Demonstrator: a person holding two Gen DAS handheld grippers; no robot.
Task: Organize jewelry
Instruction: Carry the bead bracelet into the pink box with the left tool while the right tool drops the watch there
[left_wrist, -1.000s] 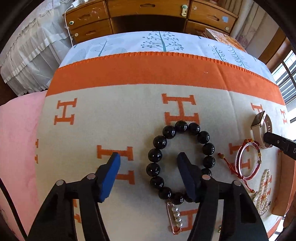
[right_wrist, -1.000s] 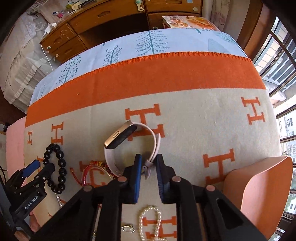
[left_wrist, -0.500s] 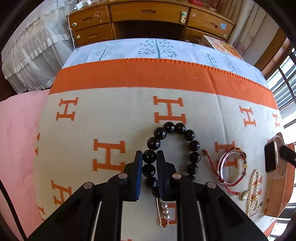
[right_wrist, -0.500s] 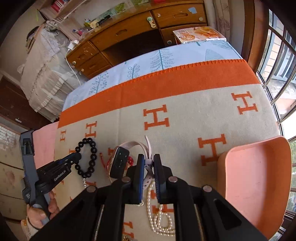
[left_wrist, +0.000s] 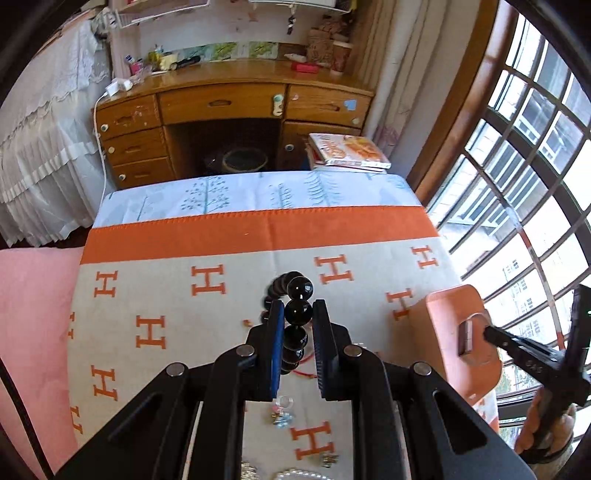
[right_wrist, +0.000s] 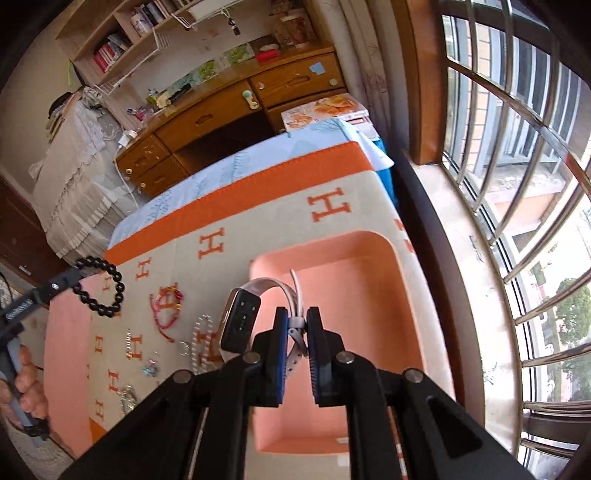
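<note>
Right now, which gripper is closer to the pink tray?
Right. The right gripper hangs over the pink tray with the watch. The left gripper is off beside it, holding the black bead bracelet.

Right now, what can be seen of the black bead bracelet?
The bracelet is a loop of large, glossy black round beads, like polished stone or glass. The left gripper is shut on one bead, its blue pads on either side. In the right wrist view the loop hangs free from the fingertips, clear of the blanket. Nothing else touches it. No clasp shows.
</note>
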